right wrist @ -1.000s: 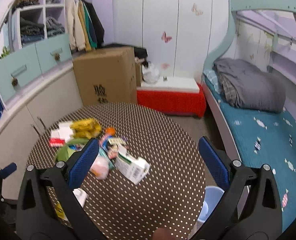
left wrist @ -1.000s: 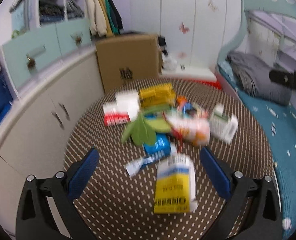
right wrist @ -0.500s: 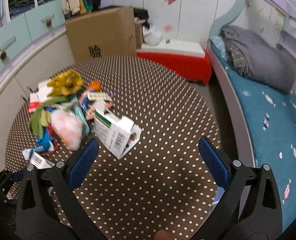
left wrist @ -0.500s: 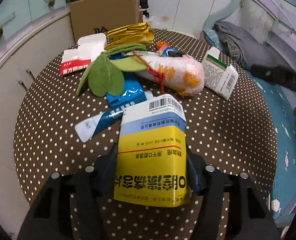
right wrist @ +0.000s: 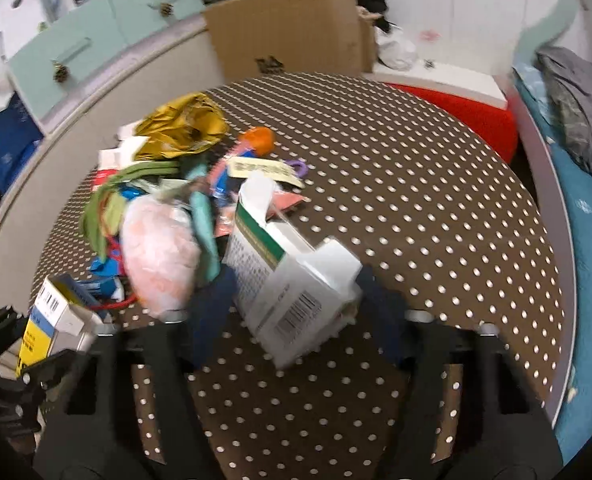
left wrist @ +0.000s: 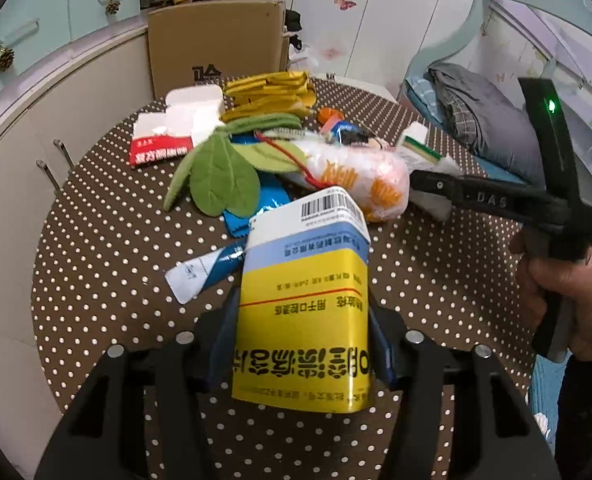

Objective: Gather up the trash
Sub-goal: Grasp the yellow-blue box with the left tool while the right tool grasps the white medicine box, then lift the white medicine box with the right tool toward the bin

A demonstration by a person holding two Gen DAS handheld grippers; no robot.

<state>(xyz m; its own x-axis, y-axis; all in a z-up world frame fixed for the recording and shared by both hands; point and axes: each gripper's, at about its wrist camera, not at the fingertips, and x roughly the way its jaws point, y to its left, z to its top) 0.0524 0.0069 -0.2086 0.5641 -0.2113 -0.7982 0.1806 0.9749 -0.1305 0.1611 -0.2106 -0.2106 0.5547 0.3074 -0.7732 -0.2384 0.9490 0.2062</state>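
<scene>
Risk was slip: my left gripper (left wrist: 301,344) pinched yellow box (left wrist: 303,300); my right gripper (right wrist: 292,304) squeezed white carton (right wrist: 292,284), open flap could crush.

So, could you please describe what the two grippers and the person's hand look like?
Both the left gripper and the right gripper have black frames with silver bolts and blue finger pads. Seen from the left wrist, the right tool bears white "DAS" lettering and a green light; the bare right hand wears a dark sleeve.
</scene>
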